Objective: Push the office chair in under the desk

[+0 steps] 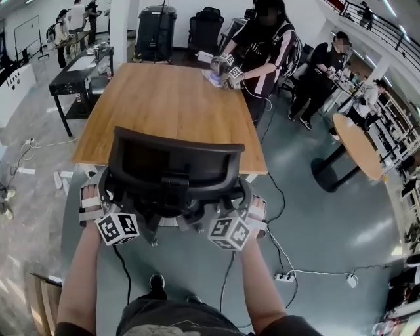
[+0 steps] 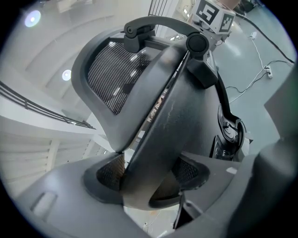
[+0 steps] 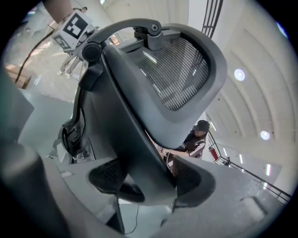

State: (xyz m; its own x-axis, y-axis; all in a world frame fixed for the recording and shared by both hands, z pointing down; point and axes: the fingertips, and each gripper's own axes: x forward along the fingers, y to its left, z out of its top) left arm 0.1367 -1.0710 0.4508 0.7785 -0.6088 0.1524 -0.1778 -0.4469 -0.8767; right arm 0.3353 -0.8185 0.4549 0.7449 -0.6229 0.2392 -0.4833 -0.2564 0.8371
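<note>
This is a big open office or work room. A wide wooden desk [image 1: 170, 111] stands in the middle, with a black chair [image 1: 174, 161] at its near side. More black seats [image 1: 205, 29] stand by the back wall. People work all around. One person [image 1: 266, 46] stands at the far side of the desk. Others [image 1: 325, 65] sit at the right, near a round table [image 1: 357, 141]. A few more stand at the back left, past a black bench [image 1: 75, 75]. A whiteboard [image 1: 27, 33] hangs on the left wall. Cables [image 1: 315, 270] and a power strip [image 1: 284, 277] lie on the smooth grey floor [image 1: 315, 223]. A railing [image 1: 377, 20] runs high up on the right. The ceiling is tall, with round lights [image 3: 239, 74].
</note>
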